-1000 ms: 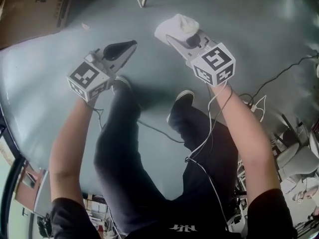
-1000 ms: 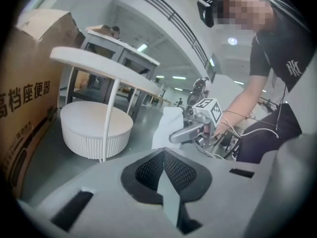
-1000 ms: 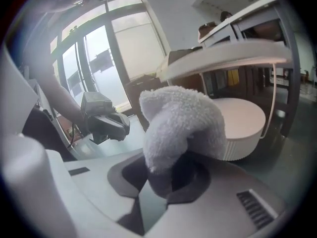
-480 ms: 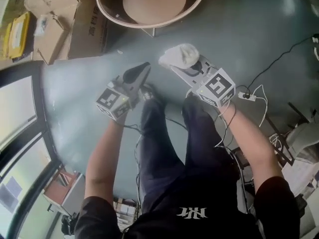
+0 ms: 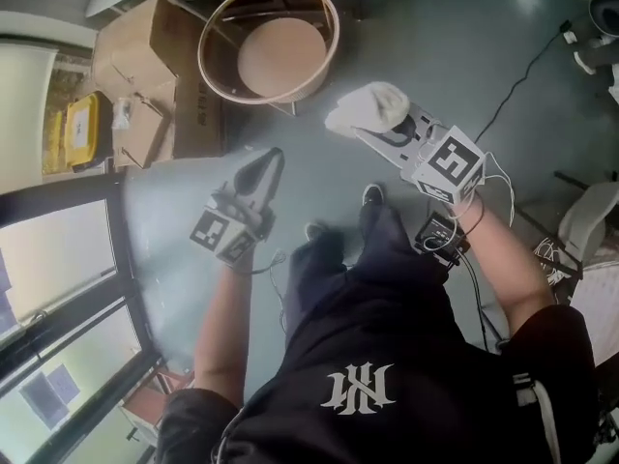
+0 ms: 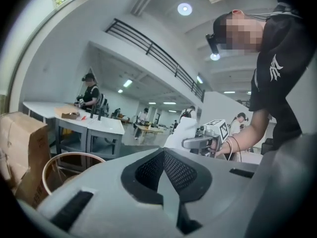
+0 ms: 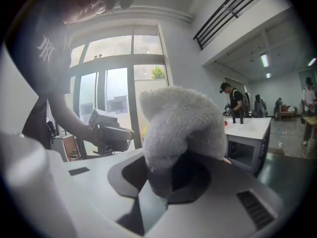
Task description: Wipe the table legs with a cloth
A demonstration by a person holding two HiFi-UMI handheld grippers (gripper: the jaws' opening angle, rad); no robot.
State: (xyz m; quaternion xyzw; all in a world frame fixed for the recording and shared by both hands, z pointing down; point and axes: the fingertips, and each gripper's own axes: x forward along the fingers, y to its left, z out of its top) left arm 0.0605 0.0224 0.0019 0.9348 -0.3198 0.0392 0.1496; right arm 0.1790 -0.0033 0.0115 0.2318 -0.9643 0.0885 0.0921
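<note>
Standing on a smooth grey-green floor [image 5: 484, 37] in a big open hall. Left gripper [image 5: 270, 159] held out at 11 o'clock from the body, tongs pressed together with nothing between them. Right gripper [image 5: 366, 127] out at 1 o'clock, tongs clamped on a fluffy white cloth [image 5: 375, 104] that bulges past the tips. Both in the air above the floor, touching nothing else.

At 12 o'clock beyond the grippers, a round table [image 5: 333, 39] with a raised wooden rim, apart from the cloth. At 10 o'clock, cardboard boxes [image 5: 145, 66] and a yellow case [image 5: 82, 129] against the wall. Tall windows [image 5: 48, 259] from 7 to 9 o'clock. Black cable [image 5: 522, 73] trailing over the floor at 2 o'clock.

Farther off, white desks [image 6: 89, 125] with people working at them, a railed balcony [image 6: 153, 51] above, ceiling lights on.
</note>
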